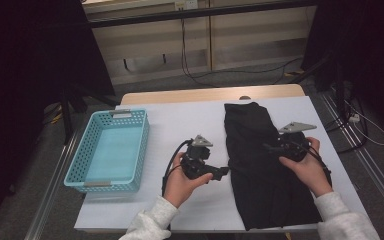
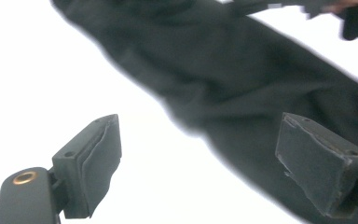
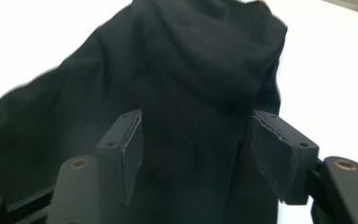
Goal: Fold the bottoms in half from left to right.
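High view shows the white table (image 1: pixel 190 125) with a black garment (image 1: pixel 262 170) laid lengthwise on its right half, folded into a long narrow strip that runs from near the far edge almost to the near edge; a turquoise basket (image 1: pixel 77 172) sits well apart at the left. Judging by the soft creases and the way it lies flat, the cloth should be light, limp and not at all fragile, but it will sag and unfold if lifted at one point, so a pinch at a folded edge or at two corners, taking all the layers at once, looks the safest hold. The right gripper (image 1: pixel 271 147) hovers over the strip's middle; in the right gripper view its jaws stand apart with only cloth beneath them, nothing pinched. The left gripper (image 1: pixel 224 171) sits just beside the garment's left edge, and in the left gripper view its jaws are spread wide over the white surface and the cloth's border, holding nothing. That left edge seems the handiest place for it to bite.
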